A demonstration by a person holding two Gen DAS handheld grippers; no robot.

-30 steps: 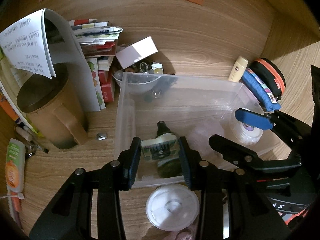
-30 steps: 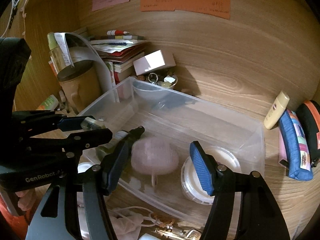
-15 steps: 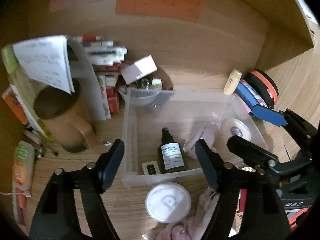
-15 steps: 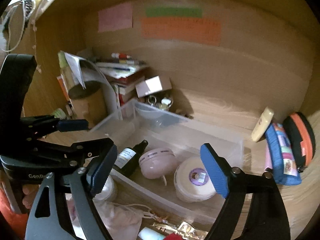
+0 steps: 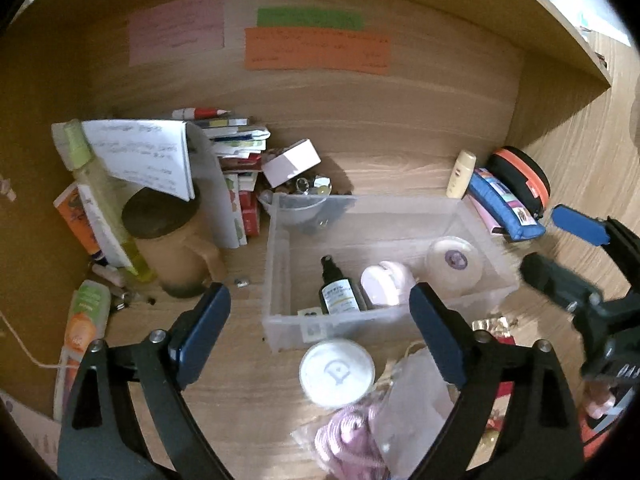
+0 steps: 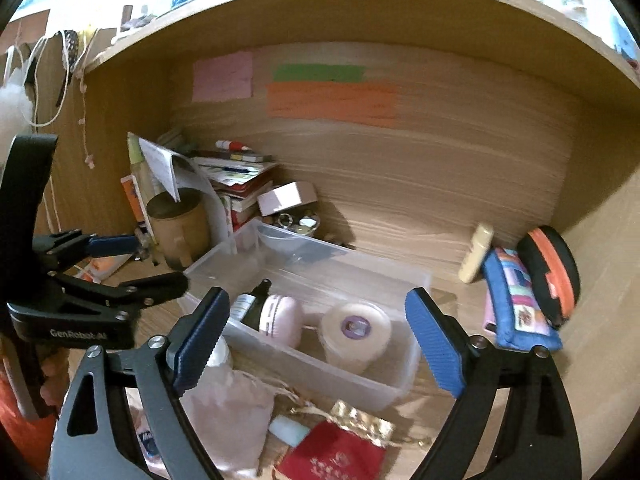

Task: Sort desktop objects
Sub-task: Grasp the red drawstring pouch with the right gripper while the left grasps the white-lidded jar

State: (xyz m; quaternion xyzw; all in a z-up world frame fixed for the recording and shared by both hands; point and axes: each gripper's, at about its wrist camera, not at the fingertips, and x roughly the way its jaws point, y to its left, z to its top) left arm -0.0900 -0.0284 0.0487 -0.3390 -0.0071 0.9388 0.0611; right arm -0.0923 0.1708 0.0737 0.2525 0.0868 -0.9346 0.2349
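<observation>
clear bin [image 5: 280, 264] holds three items.

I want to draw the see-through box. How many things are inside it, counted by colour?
Inside the clear plastic bin:
Dark: 1, the dark spray bottle with a white label
Pink: 1, the rounded pink case
White: 1, the round white tub with a purple label
Black-and-white: 1, the small flat card with black dots
Total: 4
</observation>
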